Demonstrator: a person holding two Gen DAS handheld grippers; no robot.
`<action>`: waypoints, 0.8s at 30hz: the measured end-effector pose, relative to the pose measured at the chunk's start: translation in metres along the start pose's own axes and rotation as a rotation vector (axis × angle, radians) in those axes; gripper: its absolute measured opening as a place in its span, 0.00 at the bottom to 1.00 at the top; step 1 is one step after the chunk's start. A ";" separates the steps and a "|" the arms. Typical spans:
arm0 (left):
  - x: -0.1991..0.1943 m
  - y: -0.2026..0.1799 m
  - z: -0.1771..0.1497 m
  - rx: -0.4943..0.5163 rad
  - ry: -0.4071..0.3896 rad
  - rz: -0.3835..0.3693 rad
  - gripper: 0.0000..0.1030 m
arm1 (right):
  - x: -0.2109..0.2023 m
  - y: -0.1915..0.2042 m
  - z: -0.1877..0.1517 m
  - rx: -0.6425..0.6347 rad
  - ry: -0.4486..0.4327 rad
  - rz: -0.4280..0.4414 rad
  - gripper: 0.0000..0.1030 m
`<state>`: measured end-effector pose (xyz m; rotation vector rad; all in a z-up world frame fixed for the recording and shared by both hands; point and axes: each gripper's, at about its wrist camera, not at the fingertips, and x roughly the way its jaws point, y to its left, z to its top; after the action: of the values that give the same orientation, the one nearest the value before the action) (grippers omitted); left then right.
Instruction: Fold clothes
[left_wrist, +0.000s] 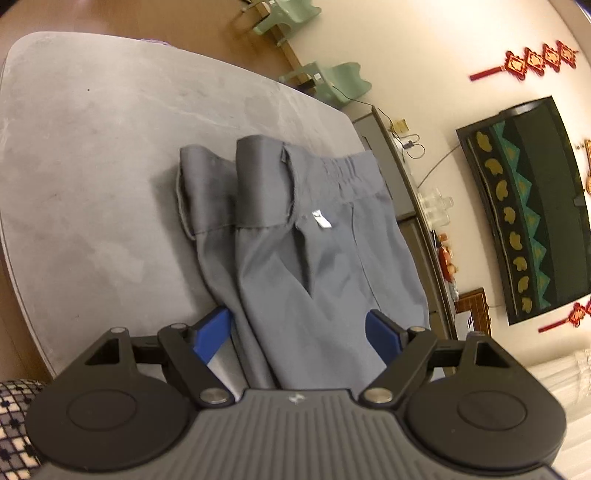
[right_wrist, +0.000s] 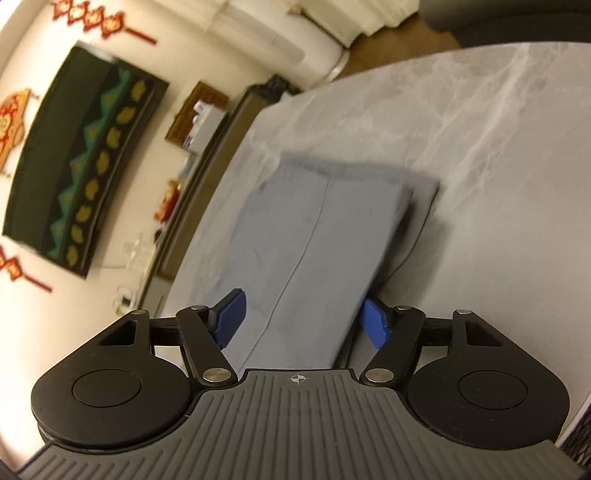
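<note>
Grey trousers (left_wrist: 317, 266) lie folded on the grey marbled table (left_wrist: 92, 147), the leg hems (left_wrist: 207, 184) brought up beside the elastic waistband (left_wrist: 340, 170). My left gripper (left_wrist: 299, 334) is open at the near folded edge, its blue pads wide apart with the fabric lying between them. In the right wrist view the trousers (right_wrist: 314, 221) appear as a flat blue-grey rectangle on the table (right_wrist: 498, 184), slightly blurred. My right gripper (right_wrist: 303, 319) is also open, its blue pads on either side of the near end of the cloth.
A low sideboard (left_wrist: 413, 206) with glasses and small items runs along the wall behind the table. Above it hangs a dark wall hanging (left_wrist: 528, 210). Two green chairs (left_wrist: 332, 81) stand by the wall. A patterned sleeve (left_wrist: 14, 413) shows at bottom left. A white standing unit (right_wrist: 288, 40) fills the corner.
</note>
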<state>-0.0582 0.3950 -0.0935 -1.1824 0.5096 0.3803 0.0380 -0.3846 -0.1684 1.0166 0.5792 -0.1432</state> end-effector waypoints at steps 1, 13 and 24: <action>0.003 -0.003 0.001 0.008 0.000 0.006 0.83 | 0.004 0.004 -0.001 -0.014 0.005 -0.001 0.72; 0.011 0.005 0.011 0.000 -0.053 -0.069 0.10 | 0.036 0.025 -0.004 -0.169 0.030 -0.076 0.03; -0.061 -0.063 0.014 0.105 -0.223 -0.411 0.02 | -0.048 0.108 0.011 -0.434 -0.204 0.086 0.01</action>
<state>-0.0723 0.3859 -0.0066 -1.0946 0.0852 0.1258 0.0417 -0.3434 -0.0575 0.5945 0.3578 -0.0402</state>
